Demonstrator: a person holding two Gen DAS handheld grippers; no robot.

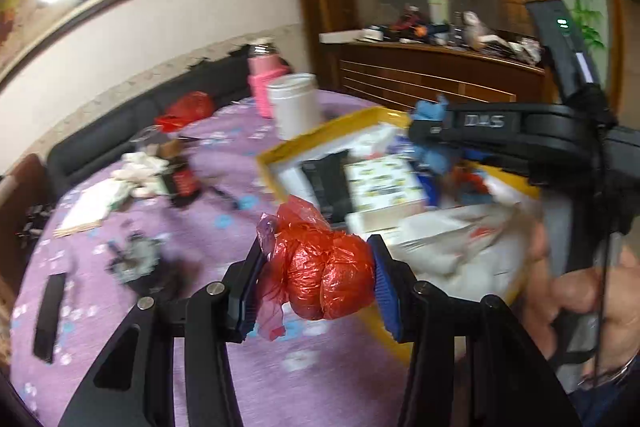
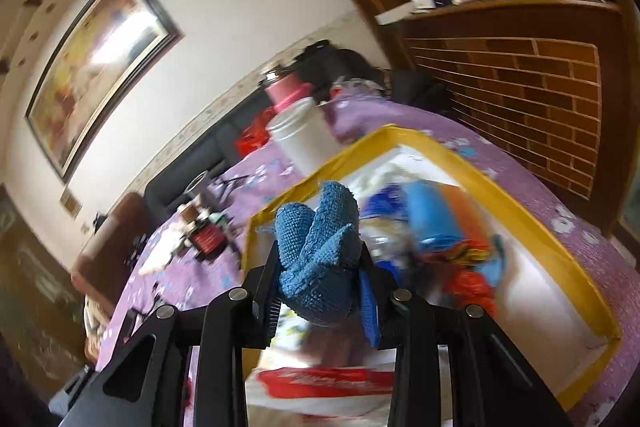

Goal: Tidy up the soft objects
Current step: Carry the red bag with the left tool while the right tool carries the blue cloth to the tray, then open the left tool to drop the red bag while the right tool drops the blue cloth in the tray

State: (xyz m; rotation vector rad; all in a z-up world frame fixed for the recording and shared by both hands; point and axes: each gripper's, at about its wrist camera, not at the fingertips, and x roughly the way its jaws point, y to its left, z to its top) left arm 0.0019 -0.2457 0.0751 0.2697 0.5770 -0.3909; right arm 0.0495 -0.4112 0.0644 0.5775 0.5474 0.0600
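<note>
My left gripper [image 1: 316, 277] is shut on a crumpled red plastic bag [image 1: 320, 267], held above the purple tablecloth [image 1: 224, 195] beside the yellow-rimmed box [image 1: 280, 149]. In the right wrist view my right gripper [image 2: 320, 275] is shut on a folded blue knitted cloth [image 2: 320, 247], held over the near part of the yellow-rimmed box [image 2: 516, 211]. From the left wrist view the right gripper [image 1: 430, 141] shows at the right with the blue cloth [image 1: 430, 115] bunched between its jaws, over the box. A hand [image 1: 576, 291] grips its handle.
Inside the box lie a blue roll [image 2: 436, 215], red plastic [image 2: 472, 283], cartons and a white bag [image 1: 460, 247]. A white jar [image 1: 296, 103], a pink bottle [image 1: 264, 79], another red bag [image 1: 188, 107], white cloths [image 1: 140, 171] and a black remote [image 1: 48, 315] sit on the table. A wooden cabinet [image 2: 520, 99] stands behind.
</note>
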